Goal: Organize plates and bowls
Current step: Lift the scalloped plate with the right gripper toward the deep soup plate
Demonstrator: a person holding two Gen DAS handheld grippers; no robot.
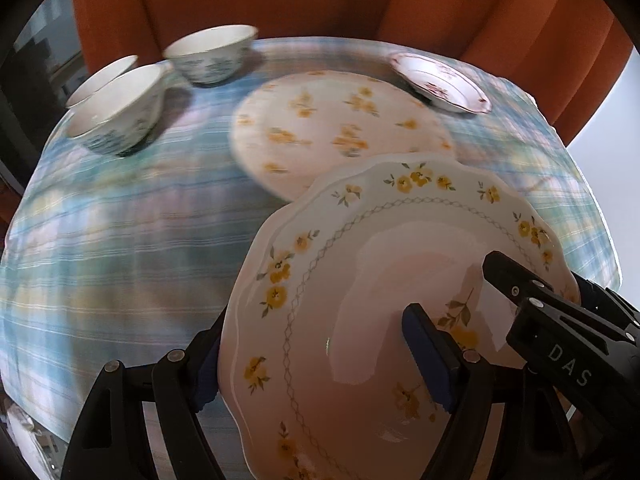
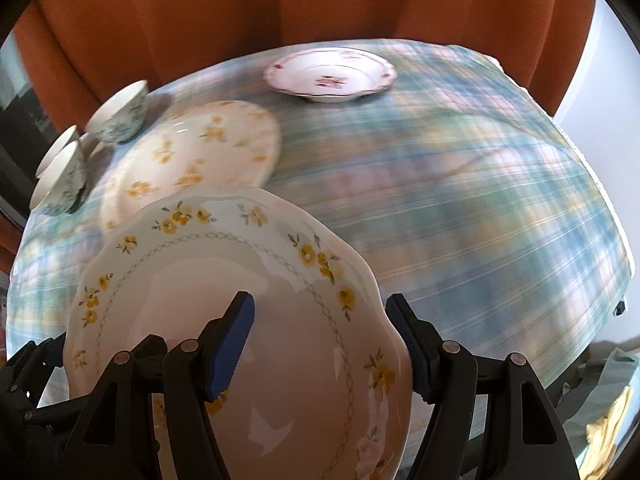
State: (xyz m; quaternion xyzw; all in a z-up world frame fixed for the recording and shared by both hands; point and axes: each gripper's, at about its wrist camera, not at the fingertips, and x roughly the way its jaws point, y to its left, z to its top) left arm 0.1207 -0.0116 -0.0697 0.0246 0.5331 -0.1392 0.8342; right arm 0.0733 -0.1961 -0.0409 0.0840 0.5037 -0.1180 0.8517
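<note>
Together left gripper (image 1: 320, 356), right gripper (image 2: 326, 346) jaws clamp yellow-flowered plate (image 1: 360, 264).

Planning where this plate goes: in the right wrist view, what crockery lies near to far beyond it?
Held yellow-flowered plate → yellow-flowered plate on the cloth → pink-flowered dish at the far edge.

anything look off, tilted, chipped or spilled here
Nothing looks damaged or spilled. The only oddity is the yellow-flowered plate, carried tilted above the plaid tablecloth, with the left gripper and right gripper each straddling an edge. The other flowered plate, bowls and pink-flowered dish sit flat.
</note>
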